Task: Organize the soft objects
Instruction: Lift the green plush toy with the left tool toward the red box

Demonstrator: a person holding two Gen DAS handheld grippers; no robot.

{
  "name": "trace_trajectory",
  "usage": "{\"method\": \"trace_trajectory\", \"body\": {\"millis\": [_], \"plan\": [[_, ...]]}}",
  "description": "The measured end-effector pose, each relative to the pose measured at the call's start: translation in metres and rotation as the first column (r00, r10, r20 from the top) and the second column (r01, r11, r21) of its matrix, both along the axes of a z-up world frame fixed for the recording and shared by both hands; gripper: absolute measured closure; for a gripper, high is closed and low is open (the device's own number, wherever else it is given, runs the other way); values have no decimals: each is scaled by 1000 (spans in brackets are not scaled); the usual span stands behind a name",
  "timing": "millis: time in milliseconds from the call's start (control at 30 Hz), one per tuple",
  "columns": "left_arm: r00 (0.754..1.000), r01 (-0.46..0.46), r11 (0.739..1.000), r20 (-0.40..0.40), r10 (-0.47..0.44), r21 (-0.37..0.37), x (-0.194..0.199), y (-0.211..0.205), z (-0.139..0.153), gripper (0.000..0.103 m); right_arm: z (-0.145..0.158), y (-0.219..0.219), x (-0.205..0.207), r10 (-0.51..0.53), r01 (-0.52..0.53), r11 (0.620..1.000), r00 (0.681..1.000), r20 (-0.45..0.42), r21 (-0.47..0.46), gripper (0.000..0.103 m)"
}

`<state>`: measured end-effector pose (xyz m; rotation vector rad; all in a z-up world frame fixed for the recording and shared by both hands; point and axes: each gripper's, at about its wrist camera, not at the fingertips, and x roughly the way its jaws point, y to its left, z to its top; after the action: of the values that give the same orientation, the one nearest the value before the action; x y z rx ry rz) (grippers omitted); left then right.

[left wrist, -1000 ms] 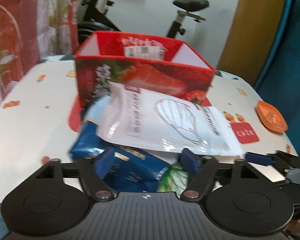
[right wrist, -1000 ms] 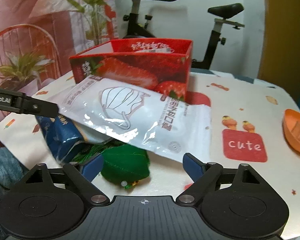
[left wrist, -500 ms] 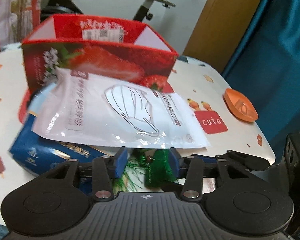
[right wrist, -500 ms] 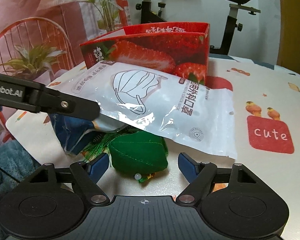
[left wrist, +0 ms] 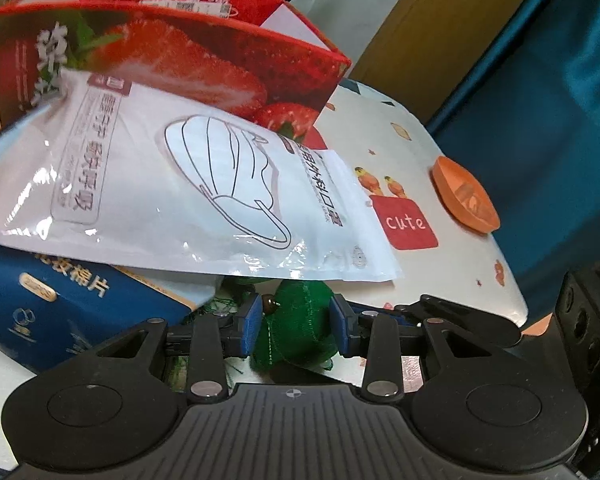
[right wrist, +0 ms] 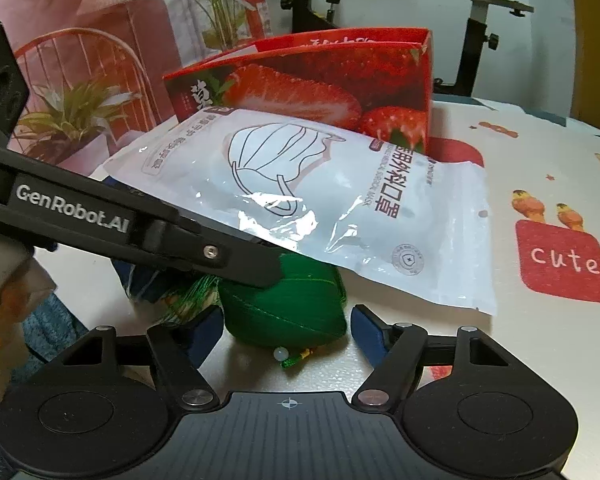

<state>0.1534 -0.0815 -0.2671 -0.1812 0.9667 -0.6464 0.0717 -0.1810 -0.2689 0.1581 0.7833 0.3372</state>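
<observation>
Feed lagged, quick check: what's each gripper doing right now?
Left gripper: has just been closing, pads on the green pouch.
Right gripper: open, closing around the pouch, not gripping.

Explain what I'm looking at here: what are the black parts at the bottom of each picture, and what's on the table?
There is no robot. A person holds a pair of tongs in each hand, and each pair has a camera looking along its fingers. One picture is from the left tongs, the other from the right tongs. On the table lie a green pouch, a white mask pack resting over it and over a blue box, a red strawberry box behind them, and an orange dish. Both tongs have just been closing. The left ones pinch the pouch, and the right ones stand open around it.
</observation>
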Motion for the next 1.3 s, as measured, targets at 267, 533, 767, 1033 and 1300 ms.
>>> {"method": "trace_trajectory", "body": {"millis": [267, 533, 767, 1033, 1300], "plan": [[1000, 1, 1000, -9, -1, -31, -2, 3, -2, 63, -3, 2, 3, 7, -7, 1000, 1000, -12, 4, 40], [1000, 30, 998, 9, -29, -46, -10, 8, 4, 63, 0, 4, 0, 15, -15, 1000, 1000, 1, -4, 45], [999, 31, 997, 41, -28, -70, -19, 16, 19, 63, 13, 7, -8, 21, -19, 999, 998, 53, -25, 45], [994, 34, 993, 109, -21, -111, -33, 27, 47, 63, 33, 13, -19, 35, -28, 998, 993, 114, -59, 45], [985, 39, 988, 174, -13, -149, -45, 34, 79, 63, 65, 19, -31, 51, -31, 994, 979, 199, -105, 45]]}}
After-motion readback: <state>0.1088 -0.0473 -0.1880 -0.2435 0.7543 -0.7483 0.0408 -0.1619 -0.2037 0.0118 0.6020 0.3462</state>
